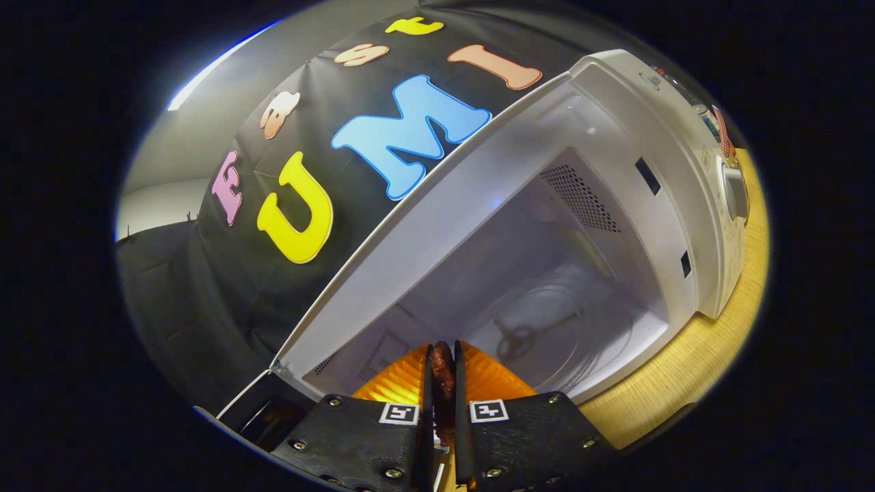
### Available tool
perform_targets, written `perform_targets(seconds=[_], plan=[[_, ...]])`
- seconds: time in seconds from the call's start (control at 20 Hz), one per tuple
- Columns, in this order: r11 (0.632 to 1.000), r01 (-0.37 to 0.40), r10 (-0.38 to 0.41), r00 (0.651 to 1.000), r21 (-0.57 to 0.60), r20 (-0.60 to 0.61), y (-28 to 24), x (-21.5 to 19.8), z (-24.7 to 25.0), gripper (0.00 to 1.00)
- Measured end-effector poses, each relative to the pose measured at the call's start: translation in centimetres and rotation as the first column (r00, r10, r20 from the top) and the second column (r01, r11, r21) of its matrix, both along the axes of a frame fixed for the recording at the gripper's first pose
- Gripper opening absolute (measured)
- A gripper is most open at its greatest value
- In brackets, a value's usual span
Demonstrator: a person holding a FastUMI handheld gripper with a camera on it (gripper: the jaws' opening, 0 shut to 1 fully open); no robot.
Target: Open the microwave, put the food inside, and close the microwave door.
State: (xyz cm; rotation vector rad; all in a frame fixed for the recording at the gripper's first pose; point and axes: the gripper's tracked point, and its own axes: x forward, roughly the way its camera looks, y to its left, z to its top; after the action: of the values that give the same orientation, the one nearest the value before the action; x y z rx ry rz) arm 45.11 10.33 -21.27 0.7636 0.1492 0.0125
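Fingers (418, 383) found nearly closed, clamped on a thin dark reddish food item (442, 372) pinched between them, its tip protruding just ahead. Gripper (443, 355) positioned at the mouth of the open microwave (656, 225), tilted relative to it. Glass turntable (547, 328) noted just beyond the fingers, bare. Risks judged: narrow grip liable to let the food slip short of the turntable; tilted approach liable to knock the fingers against the cavity's lower lip. Wooden table (690, 355) seen beneath.
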Motion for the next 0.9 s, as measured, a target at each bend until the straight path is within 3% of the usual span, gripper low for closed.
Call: perform_targets(seconds=[0.4, 0.65, 0.9], plan=[[0.984, 0.132, -0.126, 0.990, -0.123, 0.057, -2.3, 3.7, -1.7, 0.17], [0.962, 0.166, -0.161, 0.986, -0.218, 0.041, -3.9, 5.5, -3.3, 0.17], [0.928, 0.197, -0.214, 0.977, -0.318, -0.021, -6.1, 5.5, -5.5, 0.30]])
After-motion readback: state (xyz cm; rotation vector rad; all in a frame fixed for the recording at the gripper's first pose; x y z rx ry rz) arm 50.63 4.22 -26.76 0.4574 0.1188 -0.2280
